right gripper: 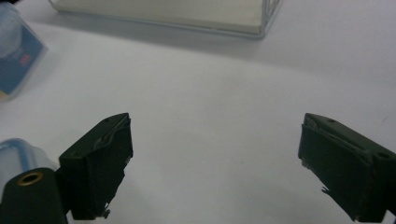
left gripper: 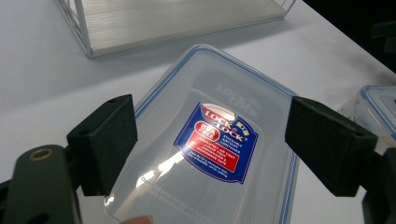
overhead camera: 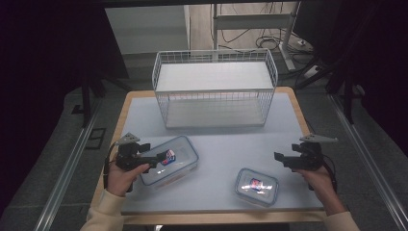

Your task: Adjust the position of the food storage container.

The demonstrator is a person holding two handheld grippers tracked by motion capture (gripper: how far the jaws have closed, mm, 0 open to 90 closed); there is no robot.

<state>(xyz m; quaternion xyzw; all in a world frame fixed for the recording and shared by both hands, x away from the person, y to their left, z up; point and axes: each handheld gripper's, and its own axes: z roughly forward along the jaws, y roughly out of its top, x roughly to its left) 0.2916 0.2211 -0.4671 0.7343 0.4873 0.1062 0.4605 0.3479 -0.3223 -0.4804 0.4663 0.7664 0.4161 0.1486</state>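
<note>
Black foam pads on your left gripper (left gripper: 210, 149) stand wide apart, one on either side of the large clear food container (left gripper: 210, 140), and they grip nothing yet; the lid with its red-and-blue label lies between and beneath them. Judging by that framing, the step in hand is a grasp on this container, so lower the jaws until the pads sit against the two long blue-rimmed edges, keep them square to the sides, and close slowly, because the smooth plastic may slip or the lid flex if you pinch at a corner. Your fingertip shows at the bottom edge of the left gripper view, so keep it away from the lid. Your right gripper (overhead camera: 300, 158) is equally wide open and empty, hovering over bare white table (right gripper: 210, 84) to the right of the small clear food container (overhead camera: 257, 186), which rests near the front edge. Beyond both containers, the white wire basket shelf (overhead camera: 214, 89) stands at the back of the table, well apart from them.
</note>
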